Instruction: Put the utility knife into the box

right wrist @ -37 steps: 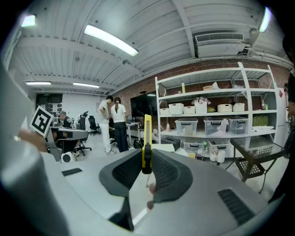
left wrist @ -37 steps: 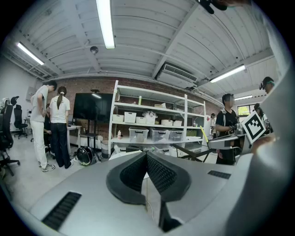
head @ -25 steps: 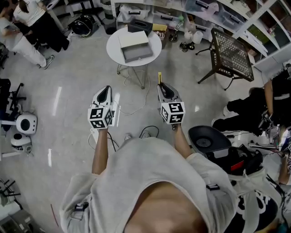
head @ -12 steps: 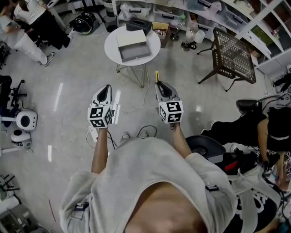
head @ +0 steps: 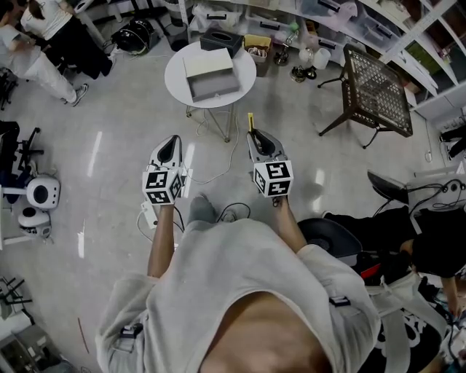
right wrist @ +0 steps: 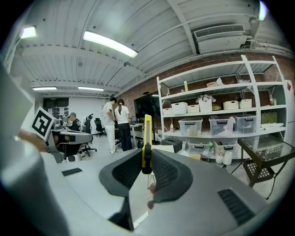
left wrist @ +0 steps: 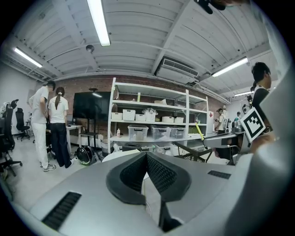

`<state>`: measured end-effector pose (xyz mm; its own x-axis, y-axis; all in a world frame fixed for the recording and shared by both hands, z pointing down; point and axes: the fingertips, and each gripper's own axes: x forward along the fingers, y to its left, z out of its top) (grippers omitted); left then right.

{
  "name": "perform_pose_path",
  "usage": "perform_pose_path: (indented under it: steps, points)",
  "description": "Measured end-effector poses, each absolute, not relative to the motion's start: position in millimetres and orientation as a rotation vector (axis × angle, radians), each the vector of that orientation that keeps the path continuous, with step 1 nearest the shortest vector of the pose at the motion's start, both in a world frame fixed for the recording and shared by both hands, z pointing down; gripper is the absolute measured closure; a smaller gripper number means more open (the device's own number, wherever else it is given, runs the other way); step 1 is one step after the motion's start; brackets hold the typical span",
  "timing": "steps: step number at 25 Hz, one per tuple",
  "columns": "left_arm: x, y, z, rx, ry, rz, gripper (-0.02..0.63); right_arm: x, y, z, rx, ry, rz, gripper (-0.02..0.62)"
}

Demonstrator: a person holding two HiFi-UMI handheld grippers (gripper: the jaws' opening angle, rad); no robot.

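Note:
The box [head: 211,73], an open pale tray-like box, lies on a round white table [head: 244,79] ahead of me on the floor. My right gripper [head: 256,138] is held in the air short of the table, shut on the yellow utility knife [head: 250,122], whose tip pokes forward past the jaws. In the right gripper view the utility knife [right wrist: 147,138] stands upright, pinched between the dark pads of the right gripper [right wrist: 146,159]. My left gripper [head: 169,148] hovers level with it to the left. In the left gripper view the left gripper [left wrist: 146,156] is shut with nothing in it.
A black box [head: 222,40] sits at the table's far edge. Shelves with bins [head: 291,14] run behind. A black mesh table [head: 375,87] stands at the right, cables [head: 218,175] lie on the floor. People [head: 44,36] stand far left; another person [head: 429,244] crouches at the right.
Both grippers keep their pose and the knife stays gripped. The table has drifted slightly up and left in view, a foot shows below the grippers, and the person at the right has moved lower.

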<state>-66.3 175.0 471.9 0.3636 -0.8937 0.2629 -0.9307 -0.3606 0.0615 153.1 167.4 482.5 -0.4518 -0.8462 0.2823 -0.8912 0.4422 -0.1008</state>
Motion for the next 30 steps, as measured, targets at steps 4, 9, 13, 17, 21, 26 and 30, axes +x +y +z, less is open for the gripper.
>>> perform_pose_path:
  steps: [4, 9, 13, 17, 21, 26, 30]
  points:
    - [-71, 164, 477, 2.415, -1.650, 0.269, 0.588, 148, 156, 486, 1.516, -2.501, 0.345, 0.512]
    - [-75, 139, 487, 2.407, -1.634, 0.265, 0.588, 144, 133, 492, 1.511, -2.485, 0.346, 0.512]
    - [-80, 106, 495, 2.420, -1.602, 0.254, 0.588, 137, 105, 498, 1.526, -2.464, 0.339, 0.512]
    - [-89, 68, 500, 2.434, -1.566, 0.241, 0.588, 125, 74, 500, 1.542, -2.438, 0.337, 0.512]
    - [-101, 27, 499, 2.448, -1.537, 0.233, 0.588, 111, 37, 496, 1.549, -2.417, 0.327, 0.512]
    - [-125, -21, 501, 2.442, -1.526, 0.212, 0.588, 92, -10, 491, 1.555, -2.396, 0.310, 0.512]
    - [-144, -57, 500, 2.438, -1.513, 0.202, 0.588, 74, -46, 484, 1.559, -2.385, 0.292, 0.512]
